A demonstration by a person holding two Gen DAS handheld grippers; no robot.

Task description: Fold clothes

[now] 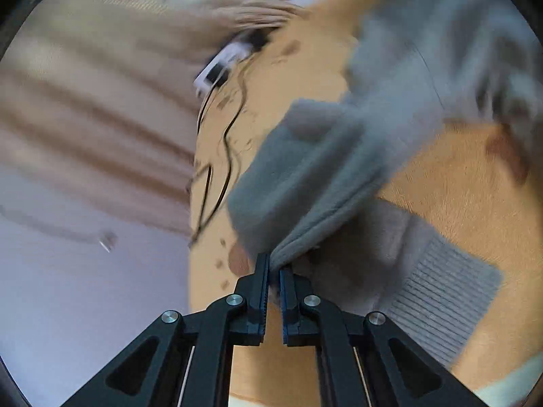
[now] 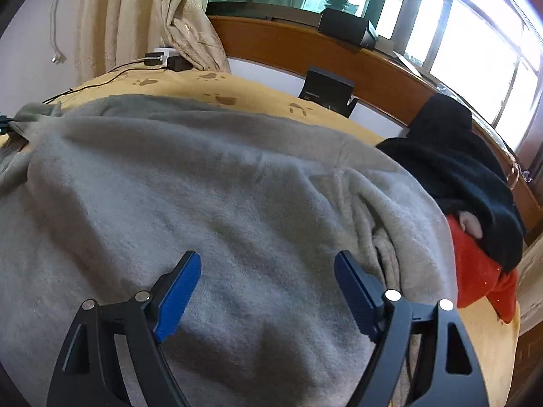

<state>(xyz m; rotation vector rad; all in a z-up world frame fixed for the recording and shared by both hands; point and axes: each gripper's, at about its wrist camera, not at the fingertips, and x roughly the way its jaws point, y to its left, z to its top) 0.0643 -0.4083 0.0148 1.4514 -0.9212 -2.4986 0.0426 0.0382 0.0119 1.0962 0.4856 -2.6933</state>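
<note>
Grey sweater (image 2: 220, 186): one, pinched by left tool (image 1: 274, 264); right tool (image 2: 268, 271) agape.

No legible text or labels anywhere

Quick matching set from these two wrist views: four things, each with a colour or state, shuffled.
Things:
1. left hand-held gripper
2. right hand-held gripper
3. sweater at the right edge of the bed
4. garment lying partly over that sweater

States or colours:
A. red
B. open above the grey sweater
C. black
D. shut on grey knit fabric

Pairs: 1-D, 2-B, 3-A, 4-C
</note>
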